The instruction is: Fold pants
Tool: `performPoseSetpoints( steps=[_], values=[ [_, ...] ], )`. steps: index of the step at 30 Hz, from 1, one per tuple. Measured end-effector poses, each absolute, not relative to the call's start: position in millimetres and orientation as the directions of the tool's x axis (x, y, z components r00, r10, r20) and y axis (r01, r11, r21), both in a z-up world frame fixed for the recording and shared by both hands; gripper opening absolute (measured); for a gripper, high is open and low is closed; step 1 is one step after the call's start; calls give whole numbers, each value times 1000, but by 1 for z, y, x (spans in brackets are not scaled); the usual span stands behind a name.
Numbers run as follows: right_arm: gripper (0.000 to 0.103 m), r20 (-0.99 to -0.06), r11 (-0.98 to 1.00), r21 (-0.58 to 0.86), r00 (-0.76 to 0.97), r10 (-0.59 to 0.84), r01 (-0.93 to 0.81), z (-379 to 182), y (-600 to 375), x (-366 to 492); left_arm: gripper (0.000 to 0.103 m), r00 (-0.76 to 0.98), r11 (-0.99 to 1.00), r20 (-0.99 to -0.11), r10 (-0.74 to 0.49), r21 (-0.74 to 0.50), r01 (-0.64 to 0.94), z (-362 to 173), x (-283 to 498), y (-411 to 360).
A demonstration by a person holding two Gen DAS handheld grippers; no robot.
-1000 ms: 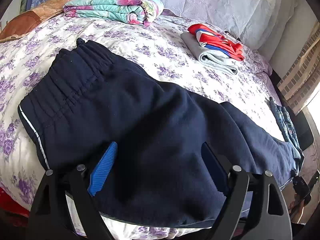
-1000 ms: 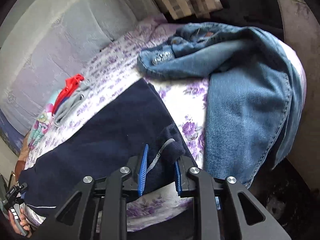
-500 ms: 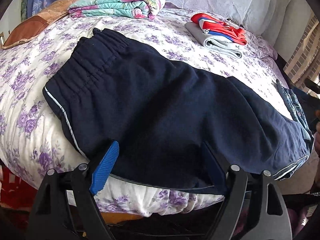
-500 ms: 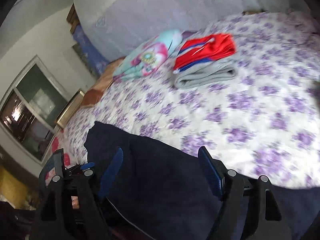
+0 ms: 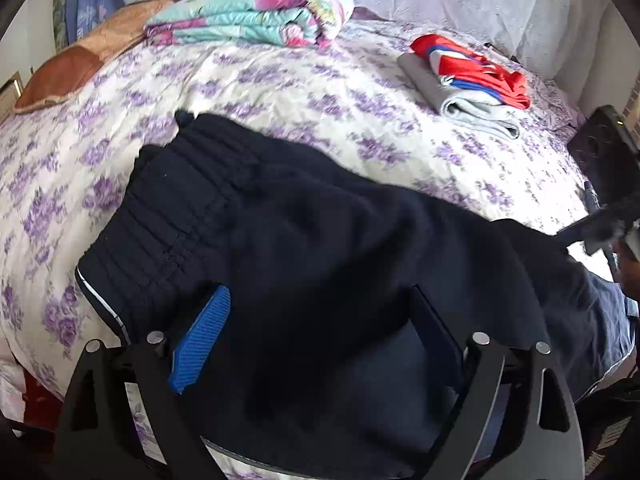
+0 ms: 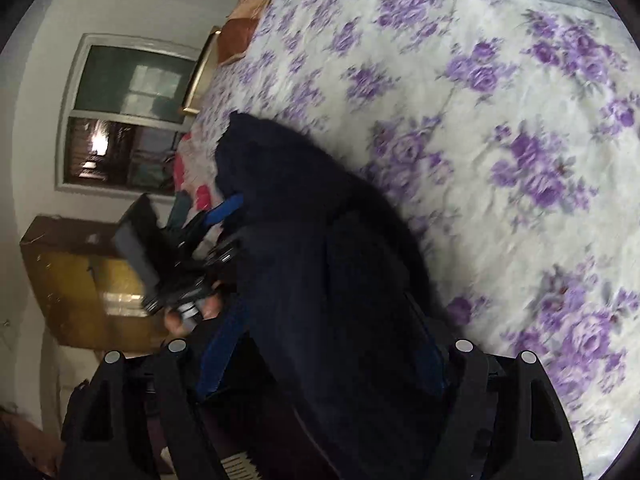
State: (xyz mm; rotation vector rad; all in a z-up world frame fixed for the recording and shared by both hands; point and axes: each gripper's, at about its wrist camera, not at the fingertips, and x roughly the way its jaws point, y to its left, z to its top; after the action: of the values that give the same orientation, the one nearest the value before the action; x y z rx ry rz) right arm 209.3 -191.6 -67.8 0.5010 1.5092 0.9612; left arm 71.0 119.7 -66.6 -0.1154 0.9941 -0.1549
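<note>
Navy fleece pants point(image 5: 320, 264) lie on the bed point(image 5: 304, 92), one fold apparently in, next fold not started.
Left tool point(image 5: 320, 332) hovers over the near edge of the cloth, jaws opening wide, nothing pinched; its blue pad point(image 5: 200, 344) is clear of the fabric. Right tool point(image 6: 320, 356) sits over the right end of the pants, jaws wide, cloth under and between them but I see no pinch. Judgement: legs look doubled over the body, so the next move calls for a grip on one end and a carry across to halve the length. Pants sit at the bed's near side, ribbed waistband point(image 5: 176, 216) to the left with white piping on the side seam, surface mostly flat, soft ridge across the middle.
</note>
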Motion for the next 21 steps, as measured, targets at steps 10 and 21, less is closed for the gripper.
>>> performPoseSetpoints(
  steps=[10, 21],
  values=[
    [83, -533, 488, 838, -173, 828, -243, -83, -142, 234, 90, 560, 989, -816, -145, -114, 89, -72, 64, 113],
    [83, -288, 272, 948, -78, 955, -162, -67, -160, 194, 90, 563, 985, -808, -173, -144, 95, -71, 59, 117]
  ],
)
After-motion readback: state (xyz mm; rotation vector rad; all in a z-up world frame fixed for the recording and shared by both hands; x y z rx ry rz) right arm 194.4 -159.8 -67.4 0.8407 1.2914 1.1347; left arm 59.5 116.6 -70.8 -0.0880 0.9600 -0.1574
